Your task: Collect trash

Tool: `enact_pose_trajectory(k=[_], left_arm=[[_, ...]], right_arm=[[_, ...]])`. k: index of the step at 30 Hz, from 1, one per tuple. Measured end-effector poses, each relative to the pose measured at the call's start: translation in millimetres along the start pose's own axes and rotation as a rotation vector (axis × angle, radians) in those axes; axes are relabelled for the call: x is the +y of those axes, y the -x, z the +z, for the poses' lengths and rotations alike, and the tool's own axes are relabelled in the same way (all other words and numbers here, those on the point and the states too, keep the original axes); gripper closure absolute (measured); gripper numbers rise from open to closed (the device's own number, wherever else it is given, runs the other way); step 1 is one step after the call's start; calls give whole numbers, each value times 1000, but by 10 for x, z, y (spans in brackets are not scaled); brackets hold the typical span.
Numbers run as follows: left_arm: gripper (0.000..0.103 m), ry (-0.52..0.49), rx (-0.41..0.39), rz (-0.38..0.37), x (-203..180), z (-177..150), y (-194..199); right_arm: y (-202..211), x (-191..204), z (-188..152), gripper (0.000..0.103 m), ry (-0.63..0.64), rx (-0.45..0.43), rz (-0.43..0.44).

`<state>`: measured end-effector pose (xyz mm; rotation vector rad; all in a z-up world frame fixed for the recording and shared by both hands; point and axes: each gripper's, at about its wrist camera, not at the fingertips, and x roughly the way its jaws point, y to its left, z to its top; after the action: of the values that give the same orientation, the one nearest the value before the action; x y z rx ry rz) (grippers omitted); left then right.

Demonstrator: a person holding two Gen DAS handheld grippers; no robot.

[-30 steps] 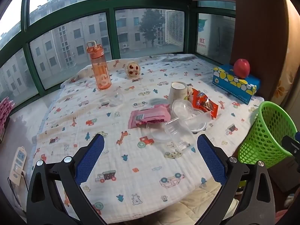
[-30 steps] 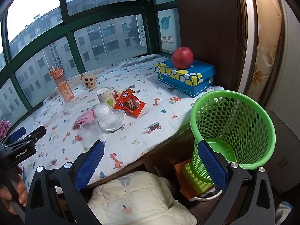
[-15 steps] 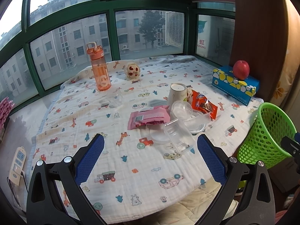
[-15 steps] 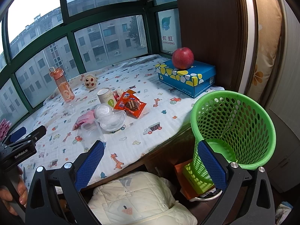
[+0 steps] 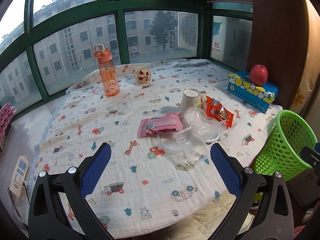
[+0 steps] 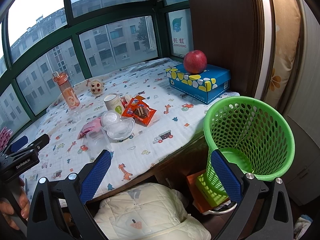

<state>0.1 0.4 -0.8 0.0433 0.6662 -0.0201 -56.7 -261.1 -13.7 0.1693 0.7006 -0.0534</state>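
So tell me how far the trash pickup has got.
Done: nothing visible; the green basket looks empty. In hand: nothing; the left gripper and right gripper both have their jaws open and hold nothing. Left: all of it, the red snack wrapper, pink packet, paper cup and clear plastic containers still lie on the blanket.

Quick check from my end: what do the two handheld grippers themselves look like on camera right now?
Both match: the left gripper and right gripper have black skeletal plastic frames with triangular cut-outs and silver screws. The fingers carry blue dimpled rubber pads. In the right wrist view the left gripper's black body reads "GenRobot.AI" in white. No cables or sleeves show.
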Motion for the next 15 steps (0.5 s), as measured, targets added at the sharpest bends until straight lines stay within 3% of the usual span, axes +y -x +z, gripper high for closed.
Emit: enact_pose_trajectory(k=[15], left_arm=[[5, -2, 0, 2, 10, -5, -4]], right_arm=[[-4, 17, 12, 6, -4, 4, 2]])
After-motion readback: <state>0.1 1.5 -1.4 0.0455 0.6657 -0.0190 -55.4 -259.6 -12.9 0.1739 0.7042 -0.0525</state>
